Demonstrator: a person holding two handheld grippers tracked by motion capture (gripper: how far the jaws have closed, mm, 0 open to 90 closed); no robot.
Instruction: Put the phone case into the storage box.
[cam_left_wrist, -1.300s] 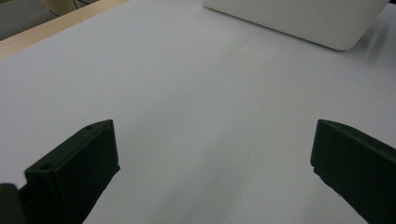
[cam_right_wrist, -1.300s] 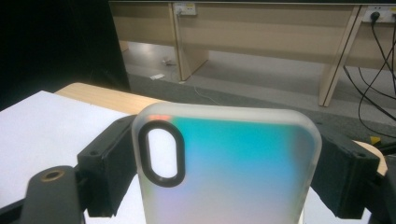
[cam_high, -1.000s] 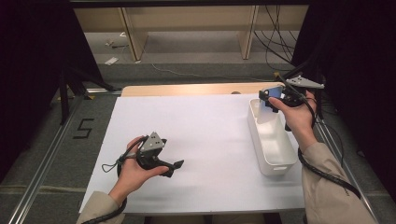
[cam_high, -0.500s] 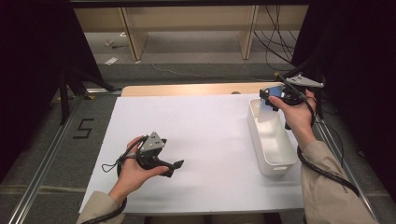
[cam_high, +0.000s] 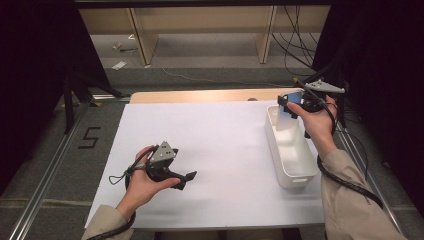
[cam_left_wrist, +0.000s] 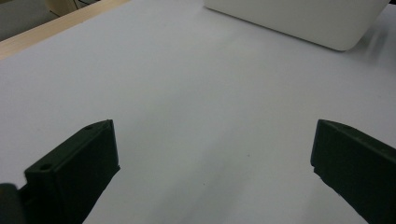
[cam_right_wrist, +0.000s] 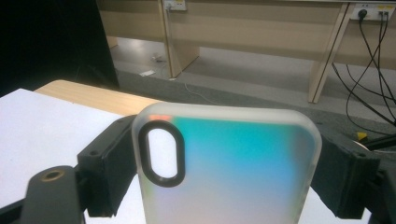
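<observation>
The right gripper (cam_right_wrist: 224, 177) pinches a phone case (cam_right_wrist: 229, 163) by its side edges above the far end of the white bin (cam_high: 291, 150). Smooth plastic could slide free and fall outside the bin. The case looks frosted, teal-tinted, with an oval camera cutout. The left gripper (cam_left_wrist: 212, 163) rests spread, empty, well left of the bin.

Frosted iridescent plastic phone case (cam_right_wrist: 233, 172)

We read one mark: the numeral "5" (cam_high: 89, 137), in dark tape on the grey floor left of the table (cam_high: 210, 145). We find no other legible text.
</observation>
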